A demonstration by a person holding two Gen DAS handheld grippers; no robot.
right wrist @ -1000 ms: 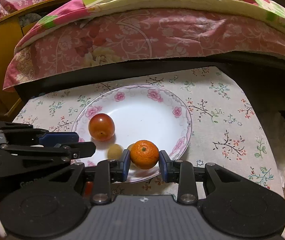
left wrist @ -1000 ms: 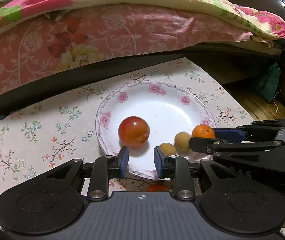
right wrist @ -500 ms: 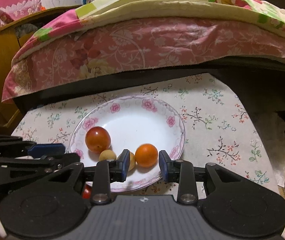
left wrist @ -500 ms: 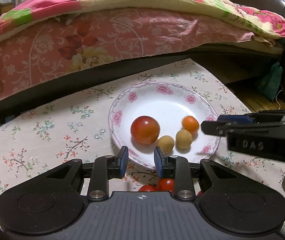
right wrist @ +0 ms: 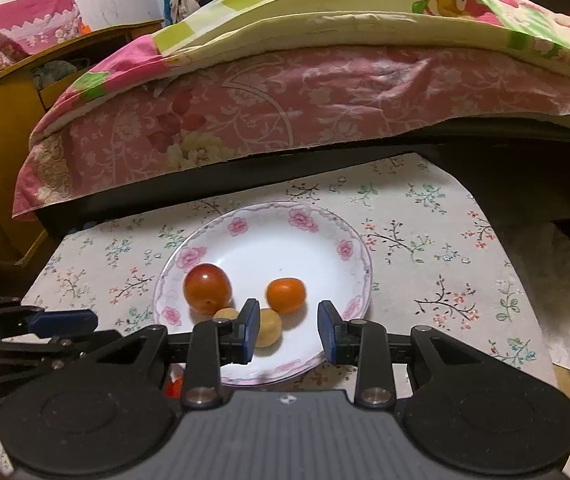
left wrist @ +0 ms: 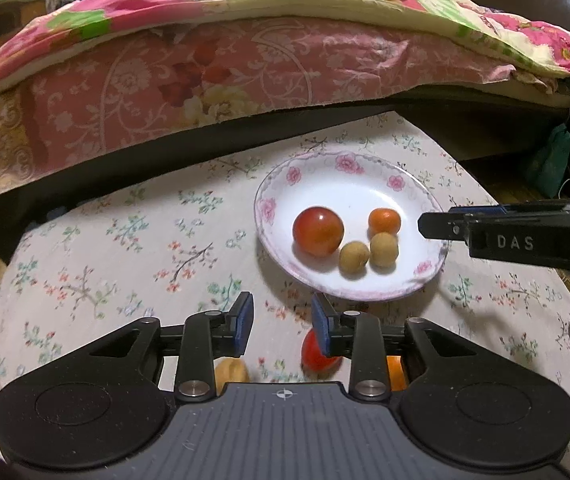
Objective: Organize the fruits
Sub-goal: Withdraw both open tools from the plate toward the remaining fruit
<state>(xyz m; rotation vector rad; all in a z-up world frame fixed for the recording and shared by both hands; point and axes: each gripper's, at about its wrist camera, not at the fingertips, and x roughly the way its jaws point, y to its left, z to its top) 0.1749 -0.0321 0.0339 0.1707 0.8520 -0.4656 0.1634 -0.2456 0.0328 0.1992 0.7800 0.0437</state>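
Sitting on a flowered cloth (left wrist: 125,248) beside a bed (left wrist: 245,72), the white plate (left wrist: 349,184) with pink flowers on its rim holds 4 fruits: a big red tomato (left wrist: 318,231) at 9 o'clock, a small orange (left wrist: 384,221) toward 1 o'clock, and 2 tan round fruits (left wrist: 369,251) touching each other at 6 o'clock. The left gripper (left wrist: 281,322) hangs over the cloth just off the plate's 7 o'clock edge; its jaws have just been opening and stand released with nothing between them. Below it, partly hidden by its body, lie a red tomato (left wrist: 317,358), a tan fruit (left wrist: 231,372) and a sliver of something orange (left wrist: 395,372) on the cloth. The right gripper (right wrist: 287,330) hovers over the plate's 6 o'clock rim (right wrist: 269,376), jaws apart and empty, with the orange (right wrist: 286,295) just beyond them and 1 tan fruit (right wrist: 268,332) against the left pad, whether touching I cannot tell
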